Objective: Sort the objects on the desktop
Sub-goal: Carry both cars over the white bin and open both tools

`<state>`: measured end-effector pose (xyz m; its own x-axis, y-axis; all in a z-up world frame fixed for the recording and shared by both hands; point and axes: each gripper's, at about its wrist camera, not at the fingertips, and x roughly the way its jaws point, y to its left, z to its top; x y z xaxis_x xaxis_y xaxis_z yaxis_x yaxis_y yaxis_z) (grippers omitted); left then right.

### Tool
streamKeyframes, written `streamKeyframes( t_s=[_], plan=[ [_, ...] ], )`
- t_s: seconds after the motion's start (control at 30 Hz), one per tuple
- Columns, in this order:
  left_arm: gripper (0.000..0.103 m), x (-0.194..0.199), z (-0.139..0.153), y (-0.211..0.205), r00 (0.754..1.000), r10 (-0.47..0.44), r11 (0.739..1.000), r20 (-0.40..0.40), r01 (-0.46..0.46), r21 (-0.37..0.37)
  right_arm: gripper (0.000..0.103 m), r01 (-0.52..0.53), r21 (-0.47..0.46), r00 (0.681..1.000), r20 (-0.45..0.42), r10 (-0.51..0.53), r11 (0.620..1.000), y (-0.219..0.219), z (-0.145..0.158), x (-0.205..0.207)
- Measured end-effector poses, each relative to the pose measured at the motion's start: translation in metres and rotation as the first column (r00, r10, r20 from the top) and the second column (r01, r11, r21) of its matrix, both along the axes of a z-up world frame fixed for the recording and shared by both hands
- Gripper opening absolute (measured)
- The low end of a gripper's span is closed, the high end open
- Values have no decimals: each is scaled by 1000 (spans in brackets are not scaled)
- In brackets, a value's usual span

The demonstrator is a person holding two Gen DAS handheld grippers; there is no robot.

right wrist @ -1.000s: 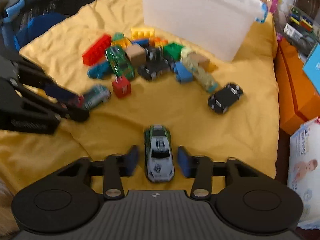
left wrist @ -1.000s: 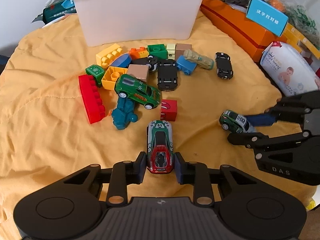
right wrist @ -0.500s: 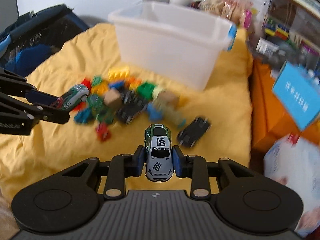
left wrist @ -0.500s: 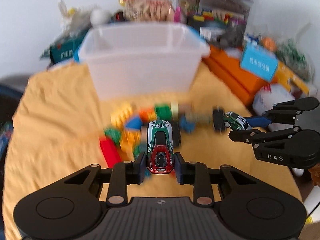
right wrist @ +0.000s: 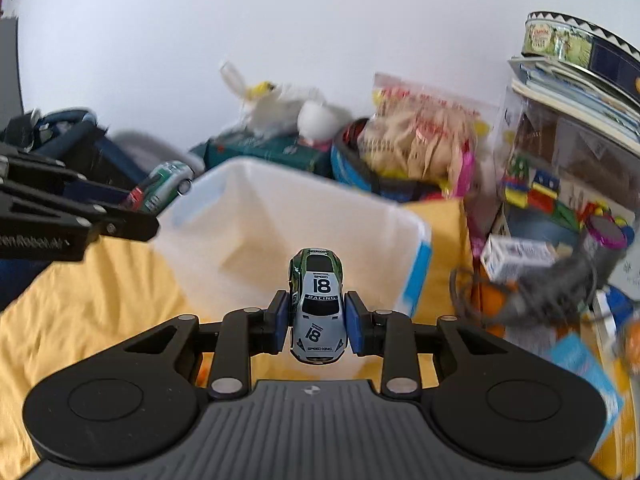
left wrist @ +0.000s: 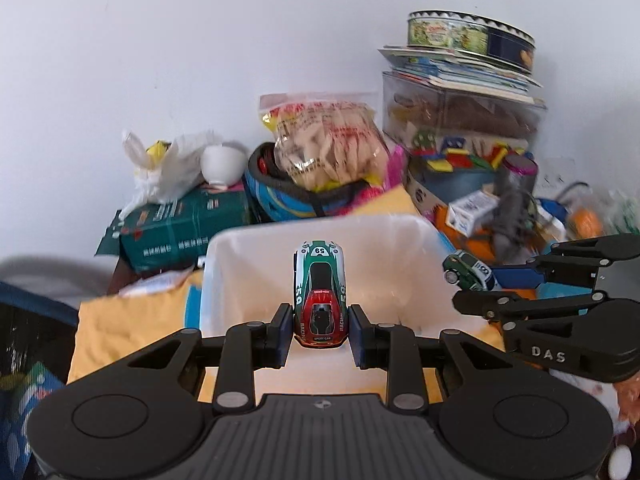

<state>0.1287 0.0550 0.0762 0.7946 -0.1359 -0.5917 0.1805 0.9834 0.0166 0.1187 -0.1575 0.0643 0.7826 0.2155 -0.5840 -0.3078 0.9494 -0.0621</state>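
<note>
both fingers pinch toy cars, seemingly above the white bin (left wrist: 224, 280).

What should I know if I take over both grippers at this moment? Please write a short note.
Left gripper: shut on the green and red toy car, number 59, held in the air in front of the white plastic bin.
Right gripper: shut on the silver and green toy car, number 18, also held up by the bin, near its right corner.
Done: both cars are picked up and brought to the bin.
Left: neither car is in the bin yet. It looks empty, though the grippers hide part of it. Probably next: move over the opening and release each car.
</note>
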Motion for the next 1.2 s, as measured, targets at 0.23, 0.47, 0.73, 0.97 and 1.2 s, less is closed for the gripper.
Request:
streamKeyframes(
  t_s=[0.23, 0.47, 0.73, 0.97, 1.2],
  plan=[
    [33, 51, -23, -2, 998, 16, 1000, -56, -16, -1, 33, 46, 3, 998, -42, -46, 999, 8, -8, 52],
    [33, 73, -59, 2, 990, 38, 999, -135, -35, 28, 33, 67, -20, 991, -118, -69, 998, 15, -36, 76],
    [34, 76, -61, 3, 988, 61, 998, -142, -56, 42, 39, 75, -61, 985, -148, -83, 995, 17, -48, 82],
    [36, 50, -38, 7, 995, 63, 998, -82, -64, -2, 41, 64, -41, 991, -115, -68, 997, 16, -37, 70],
    [52, -26, -26, 4, 993, 95, 995, 66, -97, 30, 43, 31, -27, 998, -51, -32, 999, 13, -22, 24]
  ],
)
